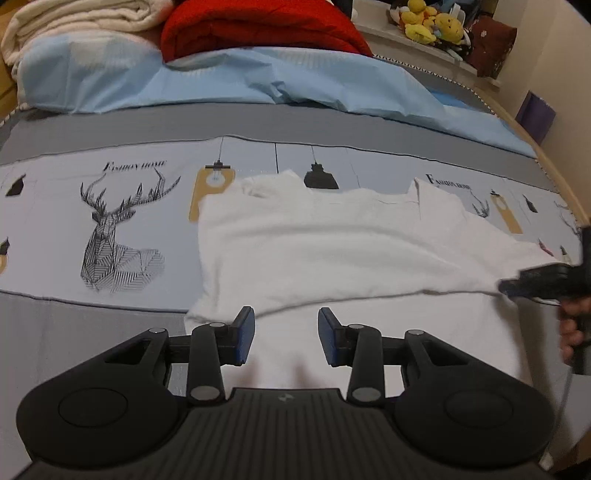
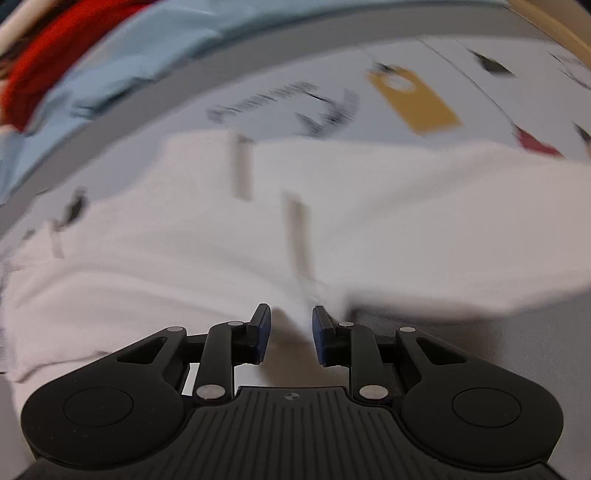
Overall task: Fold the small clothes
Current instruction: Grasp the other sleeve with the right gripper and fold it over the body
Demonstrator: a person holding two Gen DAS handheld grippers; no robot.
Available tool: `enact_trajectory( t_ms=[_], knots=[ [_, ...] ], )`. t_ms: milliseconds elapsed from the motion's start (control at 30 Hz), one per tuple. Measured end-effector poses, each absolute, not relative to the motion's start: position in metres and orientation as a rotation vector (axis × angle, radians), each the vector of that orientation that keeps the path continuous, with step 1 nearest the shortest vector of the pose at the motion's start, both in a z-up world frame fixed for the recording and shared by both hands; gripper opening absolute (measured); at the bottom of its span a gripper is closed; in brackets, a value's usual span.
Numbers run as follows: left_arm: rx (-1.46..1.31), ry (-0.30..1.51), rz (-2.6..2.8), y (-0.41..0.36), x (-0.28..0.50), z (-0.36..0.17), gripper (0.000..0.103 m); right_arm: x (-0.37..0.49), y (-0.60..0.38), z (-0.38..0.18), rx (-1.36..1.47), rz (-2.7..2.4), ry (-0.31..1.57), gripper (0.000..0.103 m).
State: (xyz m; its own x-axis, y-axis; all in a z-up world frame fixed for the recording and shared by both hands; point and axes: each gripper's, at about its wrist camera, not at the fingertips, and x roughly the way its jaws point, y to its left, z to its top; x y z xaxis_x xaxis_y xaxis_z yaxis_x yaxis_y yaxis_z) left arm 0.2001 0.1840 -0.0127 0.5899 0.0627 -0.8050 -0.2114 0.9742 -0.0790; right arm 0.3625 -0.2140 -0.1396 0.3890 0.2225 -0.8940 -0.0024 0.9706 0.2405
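At centre frame: white garment lying lengthwise left-to-right on the bed.
Left gripper is hovering spread at its lower edge; right gripper, spread, is straddling a fold.

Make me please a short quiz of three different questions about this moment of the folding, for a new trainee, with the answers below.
1. True or false: the left gripper is clamped shut on the white garment.
2. On what does the garment lie? A) a wooden floor B) a printed bedsheet C) a chair
3. Fill in: at the head of the bed, a ____ blanket lies beside a cream one.

Key: 1 false, its fingers stand apart with white cloth seen between them. 2 B. 3 red.
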Motion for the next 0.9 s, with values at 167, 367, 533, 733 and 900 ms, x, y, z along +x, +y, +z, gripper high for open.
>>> enact_trajectory(
  t_ms=[167,367,533,733,900],
  knots=[
    [-0.146,0.862,0.205,0.192,0.212,-0.010,0.042,0.352,-0.269,-0.110,0.277,0.121,1.009,0.027],
    [-0.148,0.856,0.196,0.197,0.220,-0.011,0.043,0.342,-0.378,-0.095,0.366,-0.072,0.838,0.027],
    [-0.134,0.868,0.200,0.198,0.226,-0.016,0.043,0.331,-0.474,-0.117,0.516,-0.333,0.766,0.023],
    [-0.101,0.876,0.182,0.191,0.233,-0.020,0.043,0.314,-0.548,-0.160,0.757,-0.561,0.726,0.024],
    [-0.074,0.893,0.188,0.188,0.236,-0.026,0.043,0.316,-0.562,-0.179,0.805,-0.593,0.691,0.027]
  ],
)
